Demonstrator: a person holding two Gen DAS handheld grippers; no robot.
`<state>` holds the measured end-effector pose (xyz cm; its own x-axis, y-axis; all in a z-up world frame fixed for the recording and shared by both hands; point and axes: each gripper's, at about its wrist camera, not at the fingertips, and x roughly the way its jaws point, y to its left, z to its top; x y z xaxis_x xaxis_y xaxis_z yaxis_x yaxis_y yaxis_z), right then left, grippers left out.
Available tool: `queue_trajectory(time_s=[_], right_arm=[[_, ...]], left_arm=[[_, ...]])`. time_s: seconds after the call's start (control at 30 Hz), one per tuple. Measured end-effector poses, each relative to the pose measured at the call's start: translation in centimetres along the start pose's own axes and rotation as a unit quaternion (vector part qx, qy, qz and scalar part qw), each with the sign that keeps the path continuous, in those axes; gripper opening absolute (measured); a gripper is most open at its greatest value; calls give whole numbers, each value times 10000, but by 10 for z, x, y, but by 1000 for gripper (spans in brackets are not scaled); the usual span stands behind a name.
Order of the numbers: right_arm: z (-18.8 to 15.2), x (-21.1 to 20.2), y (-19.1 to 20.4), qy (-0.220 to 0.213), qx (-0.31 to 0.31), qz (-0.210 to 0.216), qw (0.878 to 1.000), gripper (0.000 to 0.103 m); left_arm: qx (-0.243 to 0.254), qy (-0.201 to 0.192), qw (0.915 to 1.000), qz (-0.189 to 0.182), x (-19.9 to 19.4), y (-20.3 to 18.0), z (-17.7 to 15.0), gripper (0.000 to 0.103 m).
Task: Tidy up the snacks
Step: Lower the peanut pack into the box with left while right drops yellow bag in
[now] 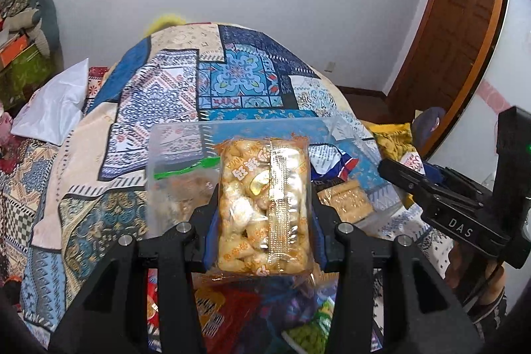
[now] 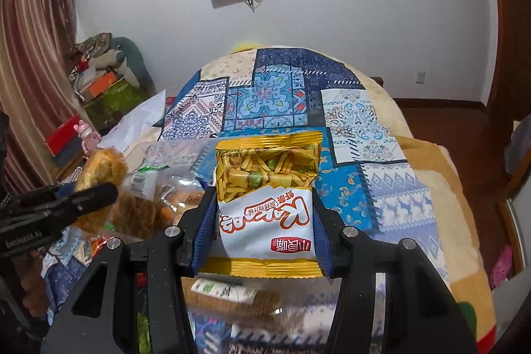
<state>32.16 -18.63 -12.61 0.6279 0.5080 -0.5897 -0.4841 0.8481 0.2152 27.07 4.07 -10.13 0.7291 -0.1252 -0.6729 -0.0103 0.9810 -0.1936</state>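
Note:
My left gripper (image 1: 264,204) is shut on a clear packet of golden puffed snacks (image 1: 264,208), held above the patterned bed cover. My right gripper (image 2: 264,214) is shut on a yellow and white packet of fry sticks with green peas (image 2: 265,194), also held above the bed. The right gripper shows at the right of the left wrist view (image 1: 431,188), and the left gripper at the left of the right wrist view (image 2: 66,201). A clear plastic container (image 1: 172,161) holding other snacks sits on the bed behind the puffed packet. More snack packets (image 1: 252,314) lie below the left gripper.
The patchwork bed cover (image 1: 239,78) stretches away to a white wall. A white bag (image 1: 53,108) lies at the bed's left. A cracker pack (image 1: 348,201) lies right of the container. A wooden door (image 1: 458,32) stands at the right. Boxes and bundles are stacked at the far left (image 2: 103,82).

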Motion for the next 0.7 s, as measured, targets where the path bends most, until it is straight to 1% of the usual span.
queue_trajectory(time_s=[0.17, 0.4, 0.53, 0.6, 0.7], right_arm=[[1, 15, -3, 74, 69, 91, 9999, 48], [-3, 26, -8, 228, 157, 169, 9995, 48], [-3, 24, -7, 269, 73, 123, 9995, 50], [-2, 20, -8, 287, 75, 141, 9995, 51], [-2, 14, -8, 282, 62, 132, 9995, 54]], left_arm=[[17, 147, 9999, -16, 27, -4, 4, 44], [-23, 252, 9997, -49, 46, -9, 6, 44], [-106, 297, 9995, -87, 47, -11, 8, 48], [-76, 253, 9996, -41, 42, -13, 8, 54], [-30, 144, 9999, -57, 28, -16, 8, 55]])
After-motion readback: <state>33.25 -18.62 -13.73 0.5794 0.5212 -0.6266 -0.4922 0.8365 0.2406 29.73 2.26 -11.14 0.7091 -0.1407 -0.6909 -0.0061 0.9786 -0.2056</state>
